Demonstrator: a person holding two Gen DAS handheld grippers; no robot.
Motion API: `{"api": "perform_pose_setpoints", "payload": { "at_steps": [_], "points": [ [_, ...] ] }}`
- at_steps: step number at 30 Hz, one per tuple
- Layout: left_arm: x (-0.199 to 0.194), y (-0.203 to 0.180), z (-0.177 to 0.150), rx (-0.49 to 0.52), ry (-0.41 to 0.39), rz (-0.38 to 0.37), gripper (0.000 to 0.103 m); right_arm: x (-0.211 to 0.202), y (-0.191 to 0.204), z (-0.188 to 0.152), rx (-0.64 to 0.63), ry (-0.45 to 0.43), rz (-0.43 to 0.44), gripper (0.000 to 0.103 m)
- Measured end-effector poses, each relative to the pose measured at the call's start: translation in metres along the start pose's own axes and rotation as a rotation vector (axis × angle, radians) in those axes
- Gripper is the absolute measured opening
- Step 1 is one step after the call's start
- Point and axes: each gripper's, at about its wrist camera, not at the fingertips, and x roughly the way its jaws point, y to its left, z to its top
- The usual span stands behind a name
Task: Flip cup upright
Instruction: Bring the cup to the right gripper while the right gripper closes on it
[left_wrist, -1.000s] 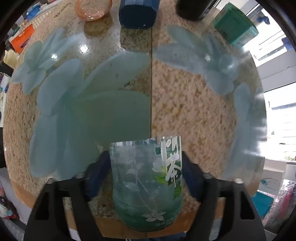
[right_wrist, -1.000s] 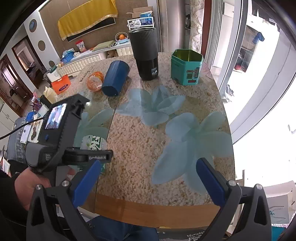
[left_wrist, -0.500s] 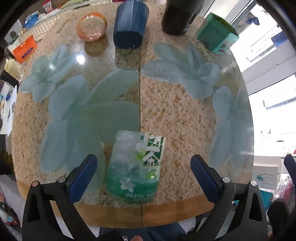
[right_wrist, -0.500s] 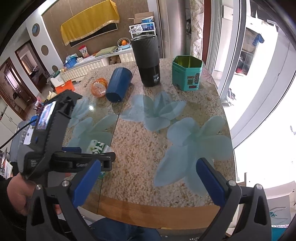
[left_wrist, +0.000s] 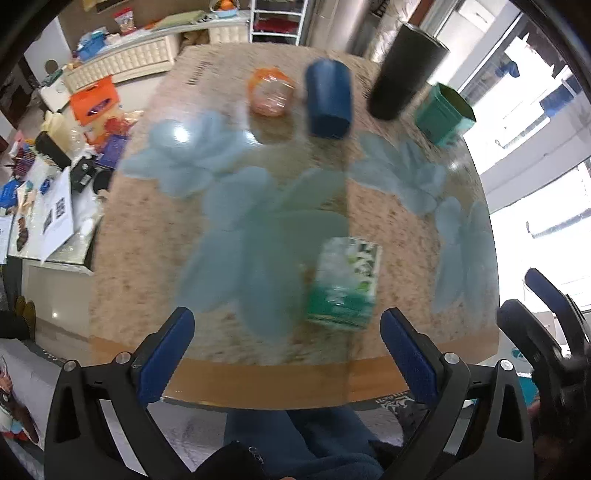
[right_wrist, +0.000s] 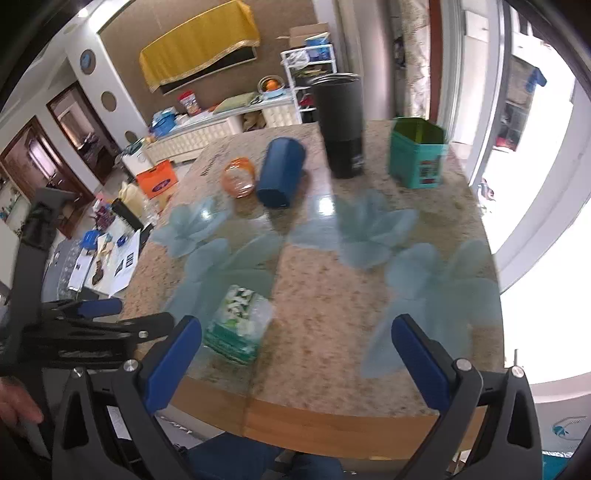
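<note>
cup: the clear green-printed cup (left_wrist: 343, 282) stands on the counter (left_wrist: 147, 236) near its front edge, green base down and rim up as far as I can tell (both views are pretty blurry)

what changed: a second ago the left hand-held gripper (left_wrist: 284, 354) was clamped on the cup; half a second ago it had let go, and now it has pulled back and up so the cup sits well clear of its fingers

meaning for the task: looks like the flip is basically done, just the retreat left

left hand-held gripper: spread wide, holding nothing, touching nothing

right hand-held gripper: (right_wrist: 295, 354) also wide open and empty, hovering off the front edge just right of the cup, same as before

rest of the counter: blue cup (right_wrist: 281, 171) lying on its side toward the back edge, orange dish (right_wrist: 239, 178) just beside it, black tumbler (right_wrist: 341, 125) and teal tin (right_wrist: 417, 153) toward the back right
</note>
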Motion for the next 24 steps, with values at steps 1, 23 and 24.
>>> {"api": "perform_pose_setpoints", "payload": {
  "at_steps": [1,23,24],
  "points": [
    [-0.002,0.008,0.001,-0.001,-0.008,0.006,0.101,0.004,0.005,0.002,-0.002,0.008,0.002,0.103],
    [0.054,0.132,0.039,0.159,0.112,-0.004,0.101,0.167,0.079,0.014,0.255,0.433,-0.17,0.103],
    [0.056,0.134,0.037,0.167,0.12,-0.009,0.101,0.173,0.079,0.012,0.26,0.448,-0.174,0.103]
  ]
}}
